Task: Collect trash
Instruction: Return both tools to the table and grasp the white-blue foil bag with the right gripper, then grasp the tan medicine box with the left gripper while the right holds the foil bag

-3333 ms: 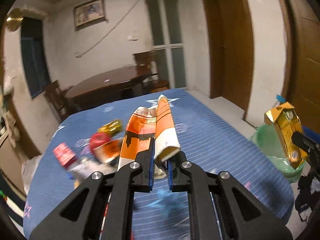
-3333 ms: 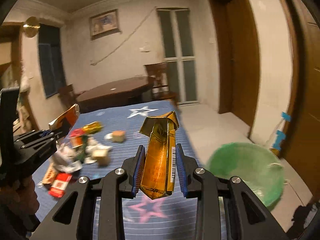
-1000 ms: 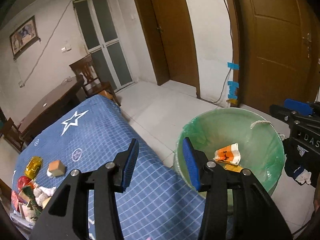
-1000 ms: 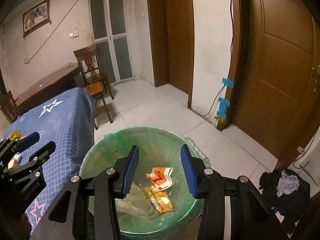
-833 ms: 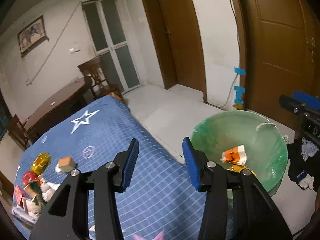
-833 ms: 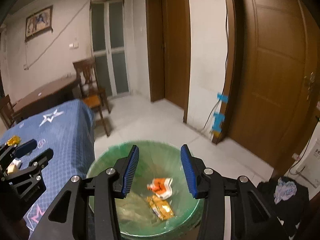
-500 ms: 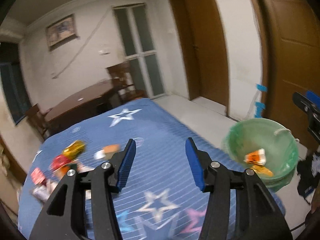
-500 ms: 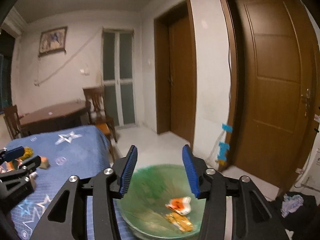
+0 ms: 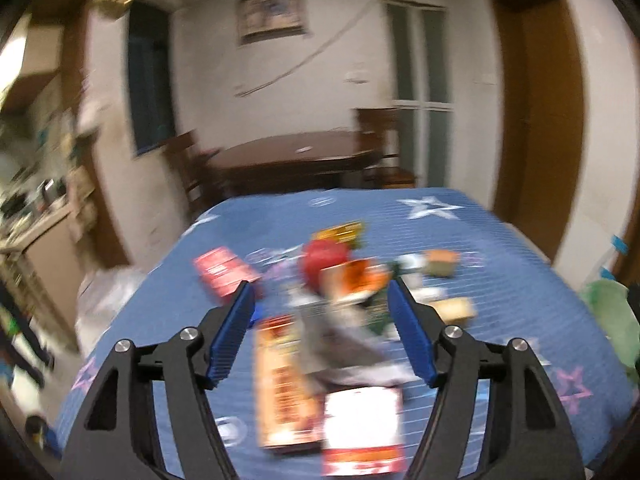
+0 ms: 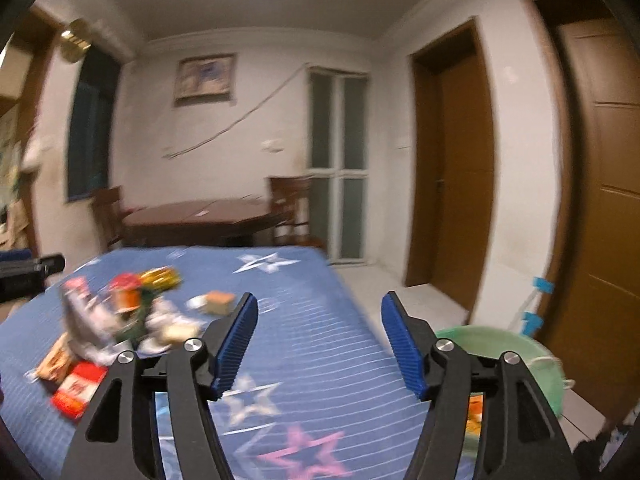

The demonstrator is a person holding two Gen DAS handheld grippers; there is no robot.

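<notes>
Two grippers have just been opening wide, nothing between them. The trash pile (image 9: 340, 292) on the blue bed sits right ahead of the left gripper (image 9: 322, 332). For the right gripper (image 10: 318, 340) it lies at the frame's left, so the left hand is nearer.

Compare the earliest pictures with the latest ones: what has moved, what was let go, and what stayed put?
Both wrappers were let go into the green bin. The left gripper and right gripper have swung back from the bin to the blue cloth; their jaws have just been opening, gripping nothing. The trash pile stays on the cloth.
</notes>
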